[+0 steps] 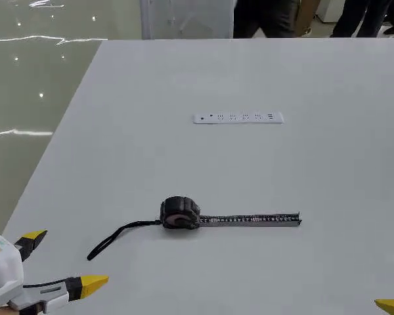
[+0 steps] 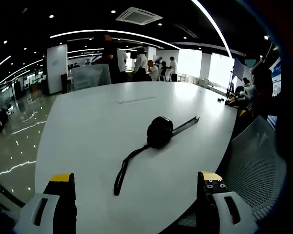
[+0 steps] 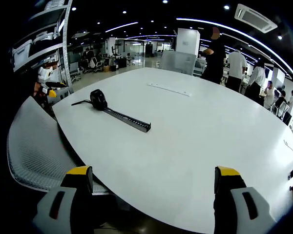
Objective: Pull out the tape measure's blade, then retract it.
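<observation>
A black tape measure [image 1: 179, 213] lies on the white table [image 1: 249, 164], its blade [image 1: 249, 220] pulled out to the right and its black wrist strap [image 1: 115, 236] trailing left. In the left gripper view the tape measure [image 2: 159, 131] sits ahead with the strap [image 2: 124, 168] nearer me. The right gripper view has the tape measure [image 3: 98, 99] far left, blade [image 3: 129, 118] toward me. My left gripper [image 1: 69, 259] is open at the lower left, off the table's near corner. A yellow tip of my right gripper [image 1: 391, 306] shows at the lower right. Both gripper views show wide-apart jaws holding nothing.
A white power strip [image 1: 238, 118] lies farther back on the table. People stand beyond the far edge [image 1: 276, 16]. A mesh chair back [image 3: 34, 146] is beside the table in the right gripper view, and another [image 2: 256, 156] in the left gripper view.
</observation>
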